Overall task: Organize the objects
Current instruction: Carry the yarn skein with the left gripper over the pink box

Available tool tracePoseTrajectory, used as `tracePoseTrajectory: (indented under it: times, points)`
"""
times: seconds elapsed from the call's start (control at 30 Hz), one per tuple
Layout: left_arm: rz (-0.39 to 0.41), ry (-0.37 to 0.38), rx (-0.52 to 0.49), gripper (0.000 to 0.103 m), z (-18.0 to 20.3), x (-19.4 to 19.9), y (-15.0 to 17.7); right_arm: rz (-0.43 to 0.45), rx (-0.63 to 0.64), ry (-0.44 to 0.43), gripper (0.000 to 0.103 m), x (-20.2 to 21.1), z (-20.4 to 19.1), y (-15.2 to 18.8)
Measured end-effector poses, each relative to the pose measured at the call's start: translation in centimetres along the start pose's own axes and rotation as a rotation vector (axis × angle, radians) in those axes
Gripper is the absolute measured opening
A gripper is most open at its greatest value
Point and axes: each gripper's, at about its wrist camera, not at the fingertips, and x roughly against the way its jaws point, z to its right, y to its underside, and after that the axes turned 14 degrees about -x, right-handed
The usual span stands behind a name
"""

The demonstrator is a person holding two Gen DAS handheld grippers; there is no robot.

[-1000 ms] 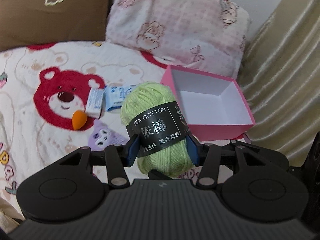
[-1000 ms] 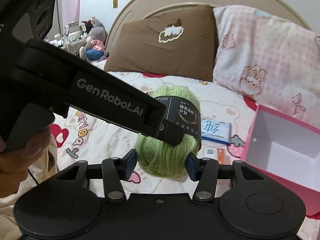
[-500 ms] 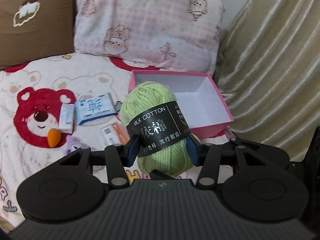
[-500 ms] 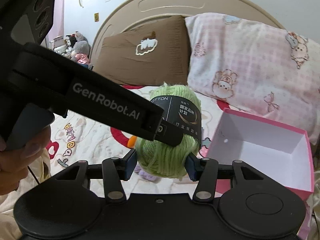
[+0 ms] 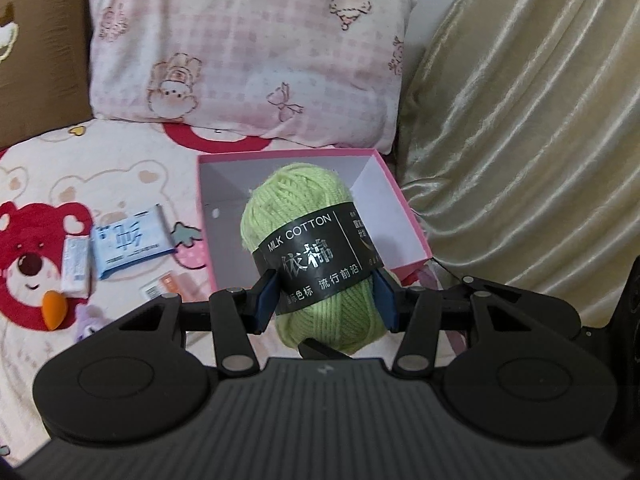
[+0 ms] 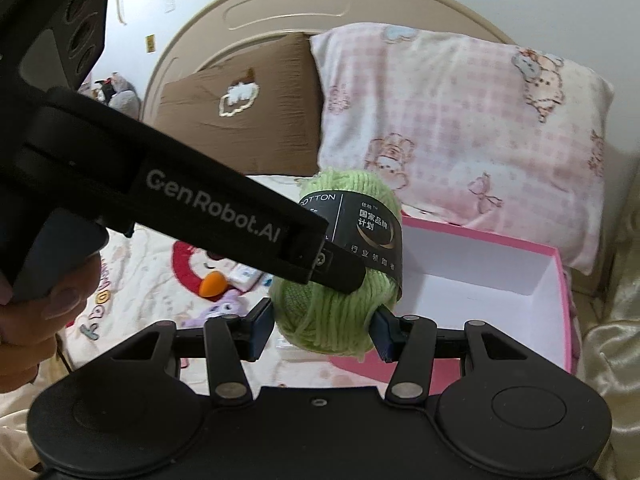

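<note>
A light green ball of yarn (image 5: 300, 196) with a black "MILK COTTON" band hangs in the air, gripped from two sides. My left gripper (image 5: 326, 300) is shut on its lower half, blue pads pressing into the wool. My right gripper (image 6: 322, 328) is shut on the same ball (image 6: 332, 312), and the left gripper's black housing (image 6: 180, 208) crosses that view from the left, held by a hand (image 6: 36, 312). An open pink box (image 5: 404, 216) with a white inside lies on the bed right behind and below the yarn. In the right wrist view the box (image 6: 558, 280) sits to the right.
On the bear-print bedspread left of the box lie a blue tissue pack (image 5: 128, 240), a small white carton (image 5: 76, 264), an orange sponge (image 5: 54, 310), a purple toy (image 5: 90, 316) and a small card (image 5: 168, 286). A pink pillow (image 5: 240, 52) and brown pillow (image 6: 240, 112) stand behind; gold fabric (image 5: 520, 120) rises at the right.
Both grippers have carried the yarn rightwards and a little up, away from the loose items and towards the pink box, which now sits directly behind the ball. Both grips are unchanged.
</note>
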Motion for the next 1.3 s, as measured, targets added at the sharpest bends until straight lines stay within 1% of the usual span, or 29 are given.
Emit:
tracePoseTrajectory:
  times: [0.1, 0.23, 0.4, 0.6, 0.7, 0.83, 0.97, 1.07, 1.2, 1.3]
  points:
    - [-0.017, 0.031, 0.006, 0.049, 0.1, -1.7, -1.3, -0.003, -0.028, 0.01, 0.056, -0.5, 1.6, -0.5]
    - [-0.04, 0.078, 0.022, 0.049, -0.2, -3.8, -3.4, 0.007, -0.034, 0.019, 0.056, -0.9, 3.5, -1.5]
    - [-0.042, 0.108, 0.017, 0.049, 0.2, -6.3, -5.1, 0.028, -0.069, 0.018, 0.056, -1.7, 6.2, -2.6]
    - [-0.06, 0.126, 0.027, 0.049, 0.5, -11.1, -6.5, 0.049, -0.155, 0.043, 0.055, -3.5, 9.7, -2.5]
    - [-0.074, 0.121, 0.037, 0.049, 0.5, -13.8, -6.7, 0.09, -0.174, 0.067, 0.054, -5.2, 11.5, -1.7]
    - [-0.094, 0.119, 0.043, 0.049, 0.1, -17.1, -6.9, 0.11, -0.206, 0.081, 0.053, -7.4, 13.6, -1.1]
    - [-0.12, 0.133, 0.063, 0.049, -0.4, -20.1, -7.0, 0.095, -0.248, 0.079, 0.053, -9.3, 15.6, -0.9]
    - [-0.127, 0.156, 0.078, 0.049, -0.7, -21.7, -7.0, 0.091, -0.242, 0.098, 0.053, -10.2, 16.3, -0.7]
    - [-0.121, 0.187, 0.101, 0.049, -1.3, -23.2, -7.1, 0.086, -0.255, 0.121, 0.053, -10.9, 17.2, -0.7]
    - [-0.118, 0.186, 0.095, 0.049, -1.3, -24.1, -7.1, 0.076, -0.247, 0.142, 0.053, -11.3, 17.5, -0.9]
